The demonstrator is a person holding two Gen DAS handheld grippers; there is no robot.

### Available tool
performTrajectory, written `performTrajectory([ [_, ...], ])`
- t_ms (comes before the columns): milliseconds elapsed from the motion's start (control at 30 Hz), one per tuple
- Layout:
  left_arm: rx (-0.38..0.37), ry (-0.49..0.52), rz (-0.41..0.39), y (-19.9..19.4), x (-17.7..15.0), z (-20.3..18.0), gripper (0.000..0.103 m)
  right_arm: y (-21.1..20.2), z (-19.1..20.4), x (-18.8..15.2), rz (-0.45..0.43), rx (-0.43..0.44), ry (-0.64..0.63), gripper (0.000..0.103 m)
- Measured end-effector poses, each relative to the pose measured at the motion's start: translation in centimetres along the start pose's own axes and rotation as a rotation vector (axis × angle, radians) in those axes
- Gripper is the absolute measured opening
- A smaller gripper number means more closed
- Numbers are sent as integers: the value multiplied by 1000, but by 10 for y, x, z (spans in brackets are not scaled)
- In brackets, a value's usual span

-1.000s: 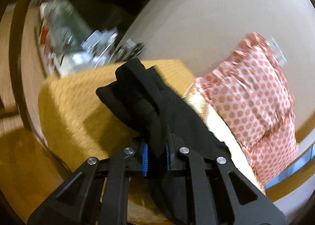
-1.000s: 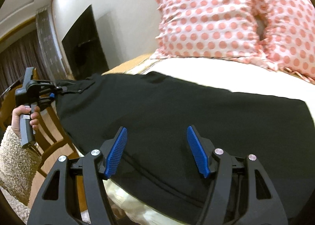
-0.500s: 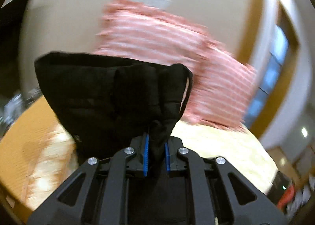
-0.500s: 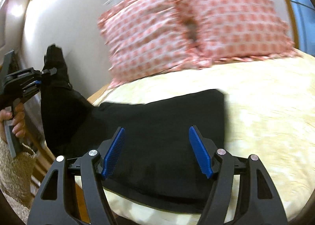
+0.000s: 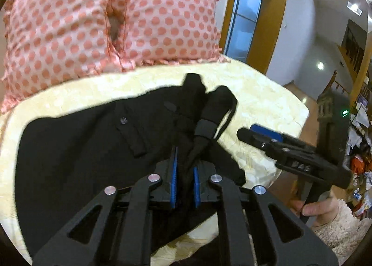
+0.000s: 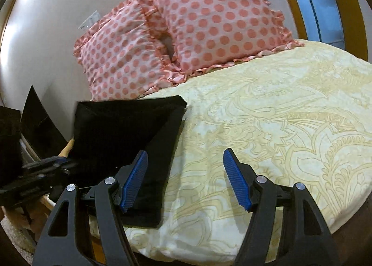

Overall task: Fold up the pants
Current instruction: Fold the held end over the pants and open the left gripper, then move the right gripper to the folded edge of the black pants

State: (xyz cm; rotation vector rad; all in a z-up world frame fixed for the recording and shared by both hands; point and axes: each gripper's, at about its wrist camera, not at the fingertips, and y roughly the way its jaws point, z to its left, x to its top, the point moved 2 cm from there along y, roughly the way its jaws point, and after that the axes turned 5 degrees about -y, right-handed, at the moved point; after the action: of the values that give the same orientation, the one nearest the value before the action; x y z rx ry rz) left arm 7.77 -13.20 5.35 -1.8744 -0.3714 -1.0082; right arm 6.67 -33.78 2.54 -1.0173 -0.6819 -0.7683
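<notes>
Black pants (image 5: 97, 140) lie on the yellow patterned bedspread (image 5: 260, 94), one end lifted and bunched. My left gripper (image 5: 184, 173) is shut on that bunched end, which stands up from between the blue pads and flops forward over the flat part. In the right wrist view the pants (image 6: 123, 131) show as a folded dark slab at the bed's left side. My right gripper (image 6: 184, 156) is open over bare bedspread (image 6: 279, 114), its left finger (image 6: 134, 180) over the pants' right edge, nothing between its pads. The right gripper (image 5: 258, 133) also shows in the left wrist view, held by a hand (image 5: 313, 210).
Two pink polka-dot pillows (image 5: 93, 21) (image 6: 186, 28) lean at the head of the bed against the wall. A tall window (image 5: 246, 10) and a wooden bedpost (image 5: 325, 108) stand to the right, with clutter (image 5: 358, 149) beyond. The left gripper (image 6: 46, 166) appears blurred at the bed's left edge.
My left gripper swung from beside the bed to over it, carrying the pants' end across the flat part. The right gripper shifted right, off the middle of the pants to their edge.
</notes>
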Motion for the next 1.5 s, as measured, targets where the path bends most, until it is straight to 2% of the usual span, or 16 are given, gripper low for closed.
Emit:
performTrajectory([
  [133,-5,0,-32,-12,2,-7,11,1,1,-2,-9,-7,-6,69],
  [267,-3,35,69,18,-18,-15,11,2,-1,-2,-9,-37,4,69],
  [367,7,68,68,28,-27,-17,15,-6,-4,3,-32,-93,-11,69],
  [467,-24,54,56,15,-27,-14,32,-20,-3,13,-73,-152,-43,69],
  [533,-106,6,46,-3,-29,-5,81,-31,2,22,-118,-159,-59,69],
  [633,-166,-69,-47,-41,-25,16,86,-43,26,35,-188,-112,-119,69],
  [667,-147,-94,-81,-50,-23,25,89,-44,36,37,-202,-85,-143,69],
  [733,-1,-166,-190,-67,-17,56,94,-34,68,36,-191,0,-224,69],
  [767,53,-181,-200,-67,-16,63,94,-26,82,33,-171,19,-264,69],
  [800,131,-201,-202,-66,-16,74,94,-18,93,29,-151,29,-295,69],
  [867,202,-223,-193,-61,-17,86,94,-4,111,20,-113,52,-344,69],
  [967,253,-202,-175,-52,-20,87,94,9,129,10,-84,75,-382,69],
  [1100,384,-120,-128,-37,-30,83,98,23,135,-2,-40,27,-413,69],
  [1267,398,-177,-9,-9,-57,104,100,52,128,-36,111,-110,-458,70],
  [1433,397,-210,-13,-19,-53,105,101,40,136,-33,64,-129,-471,70],
  [1500,383,-220,-44,-29,-52,104,101,31,135,-29,27,-97,-438,79],
])
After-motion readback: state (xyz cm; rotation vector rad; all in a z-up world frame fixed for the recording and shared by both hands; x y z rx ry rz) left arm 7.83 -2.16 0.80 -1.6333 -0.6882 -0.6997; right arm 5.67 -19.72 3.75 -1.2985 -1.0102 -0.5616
